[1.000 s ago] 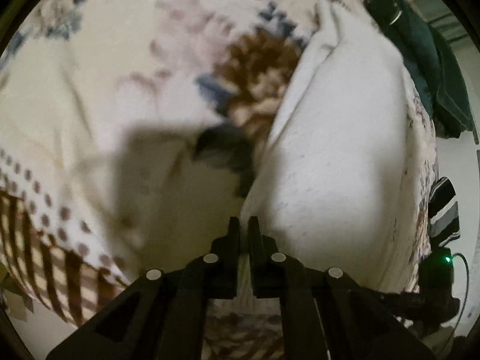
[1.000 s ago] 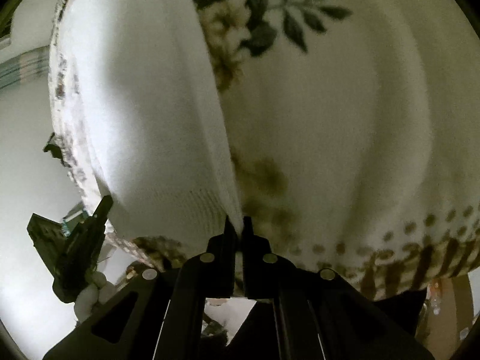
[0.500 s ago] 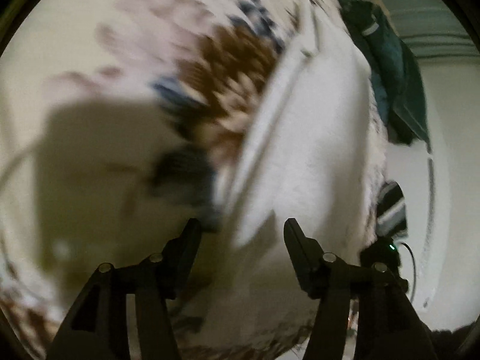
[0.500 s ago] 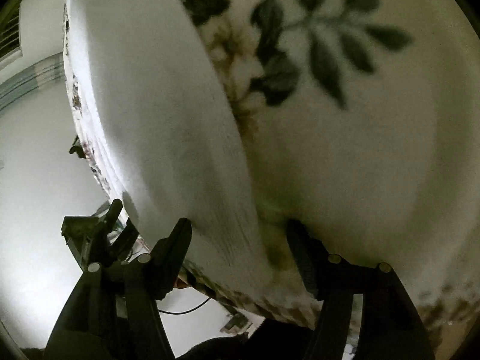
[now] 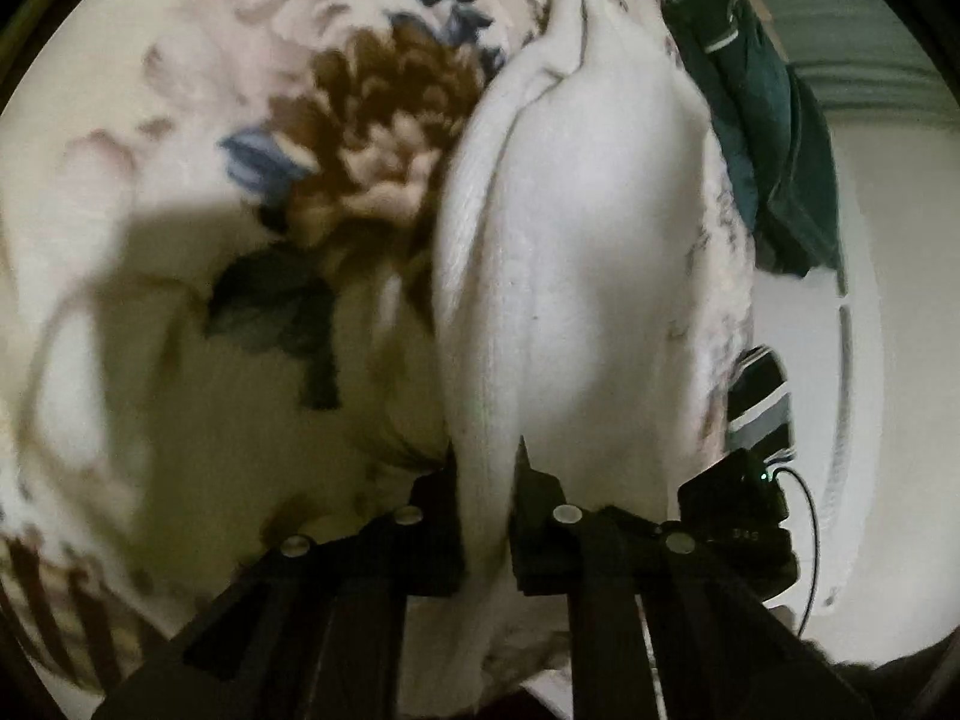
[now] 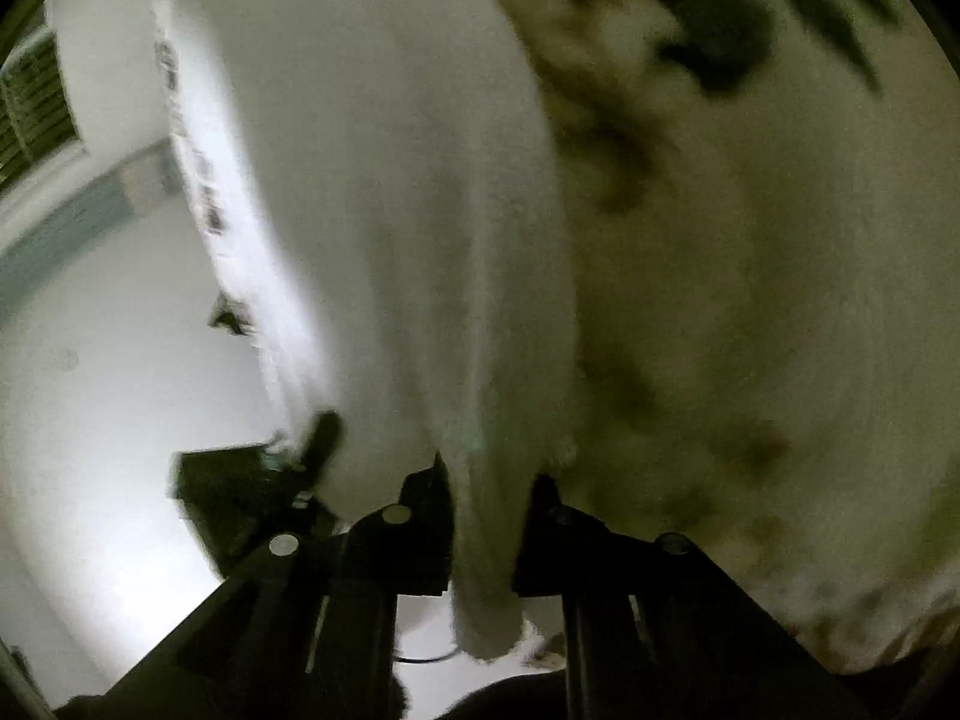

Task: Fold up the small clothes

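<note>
A white knitted garment (image 5: 588, 252) lies on a cream floral bedspread (image 5: 180, 90). My left gripper (image 5: 486, 468) is shut on a thick fold of the garment's near edge, and the cloth fills the gap between the fingers. In the right wrist view the same white garment (image 6: 390, 240) hangs down between my right gripper's fingers. My right gripper (image 6: 489, 471) is shut on that fold. The right view is blurred.
A dark green garment (image 5: 774, 138) lies at the bed's far right edge. A black-and-white striped cloth (image 5: 759, 396) sits beside the bed. The other gripper's black body (image 5: 738, 510) shows at the right. White floor and wall lie to the left (image 6: 90, 390).
Both grippers were shut a second ago, opened wide half a second ago, and have now closed on a thicker fold of the white garment.
</note>
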A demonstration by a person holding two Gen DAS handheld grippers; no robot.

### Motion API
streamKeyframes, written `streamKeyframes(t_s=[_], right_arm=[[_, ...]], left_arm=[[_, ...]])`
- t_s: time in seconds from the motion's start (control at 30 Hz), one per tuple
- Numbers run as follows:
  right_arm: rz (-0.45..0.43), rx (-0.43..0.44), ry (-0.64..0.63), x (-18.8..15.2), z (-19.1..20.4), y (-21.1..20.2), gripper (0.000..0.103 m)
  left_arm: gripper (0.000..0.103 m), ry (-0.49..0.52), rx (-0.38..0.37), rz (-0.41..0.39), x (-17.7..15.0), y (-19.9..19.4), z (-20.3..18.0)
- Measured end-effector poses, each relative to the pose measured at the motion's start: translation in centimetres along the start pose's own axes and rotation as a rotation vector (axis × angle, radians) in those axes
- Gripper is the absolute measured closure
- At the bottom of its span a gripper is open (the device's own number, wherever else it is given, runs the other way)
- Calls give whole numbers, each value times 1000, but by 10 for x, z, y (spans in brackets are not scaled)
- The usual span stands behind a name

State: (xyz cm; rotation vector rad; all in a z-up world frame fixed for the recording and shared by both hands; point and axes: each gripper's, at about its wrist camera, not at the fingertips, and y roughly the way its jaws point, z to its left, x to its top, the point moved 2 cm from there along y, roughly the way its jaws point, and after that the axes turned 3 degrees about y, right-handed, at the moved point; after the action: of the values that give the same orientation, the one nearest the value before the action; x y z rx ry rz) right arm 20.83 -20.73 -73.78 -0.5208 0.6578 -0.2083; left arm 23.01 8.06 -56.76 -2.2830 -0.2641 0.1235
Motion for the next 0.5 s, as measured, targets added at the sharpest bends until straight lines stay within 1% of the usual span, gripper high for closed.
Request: streamKeyframes(t_s=[0.1,0.17,0.23,0.3,0.33,0.37,0.4,0.47,0.5], right_arm=[[-17,73,-34,-4,32,-31,91],[-32,97,-66,1,57,-48,91],[-53,118,-103,16,85,-71,91],[-84,137,-138,45,120,-91,91],[-94,140,-152,57,132,-98,91],[-117,133,-173,74,149,-107,91],[-145,119,-201,95,170,-115,91],[-181,101,-232,133,203,-126,91],[-193,97,-238,150,217,-131,91]], left_arm=[[94,-13,-48,-35,14,-20,-22],[94,-12,-79,-79,36,-28,-46],[94,-8,-118,-128,63,-32,-65],[94,4,-151,-174,98,-30,-85],[94,23,-162,-209,122,-27,-97],[94,41,-165,-227,140,-24,-104],[94,52,-152,-255,164,-17,-113],[94,50,-177,-276,199,-8,-118],[93,46,-173,-282,219,-1,-121]])
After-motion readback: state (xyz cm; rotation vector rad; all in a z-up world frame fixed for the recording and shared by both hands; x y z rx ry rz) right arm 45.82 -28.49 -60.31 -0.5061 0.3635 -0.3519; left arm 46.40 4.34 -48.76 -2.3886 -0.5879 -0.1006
